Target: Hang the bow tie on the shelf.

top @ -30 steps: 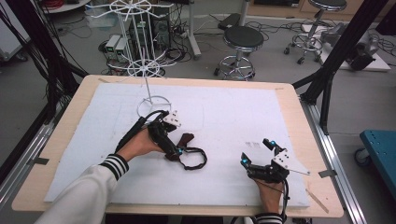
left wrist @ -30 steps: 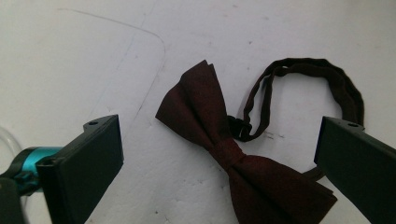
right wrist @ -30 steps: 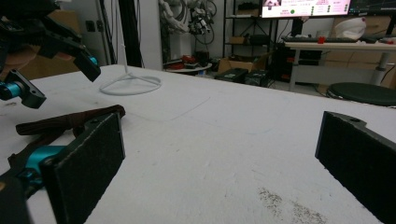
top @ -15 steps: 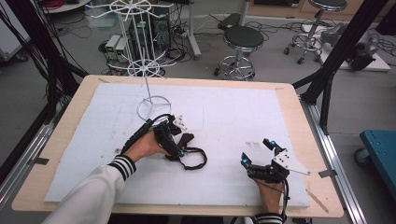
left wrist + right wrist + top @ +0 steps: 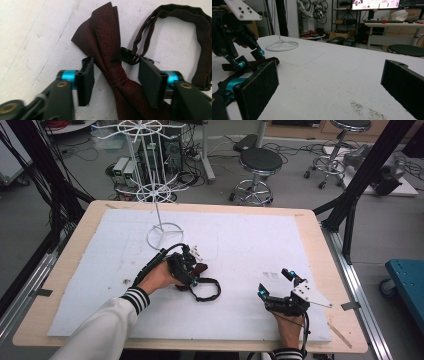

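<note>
Left gripper (image 5: 192,270) sat low over the dark red bow tie (image 5: 199,269), held from the table's left-centre by the left hand (image 5: 159,277) in a white sleeve with striped cuff (image 5: 134,299); in the left gripper view its jaws stood spread either side of the bow tie's knot (image 5: 115,72), one pad (image 5: 86,80) touching the fabric edge, the other pad (image 5: 150,80) apart from it; nothing pinched. Bow tie lay flat on the white table cover (image 5: 240,240); its dark strap (image 5: 207,292) looped out toward the near side, black clasp (image 5: 128,55) beside the knot. Right gripper (image 5: 276,285) rested on the cover near the front right, well apart from the bow tie; jaws wide apart in the right gripper view, holding nothing. White wire display stand (image 5: 157,185) stood upright at the back left, ring base (image 5: 164,234) on the cover, near the left gripper. Black stool (image 5: 256,165) on the floor beyond the table.
</note>
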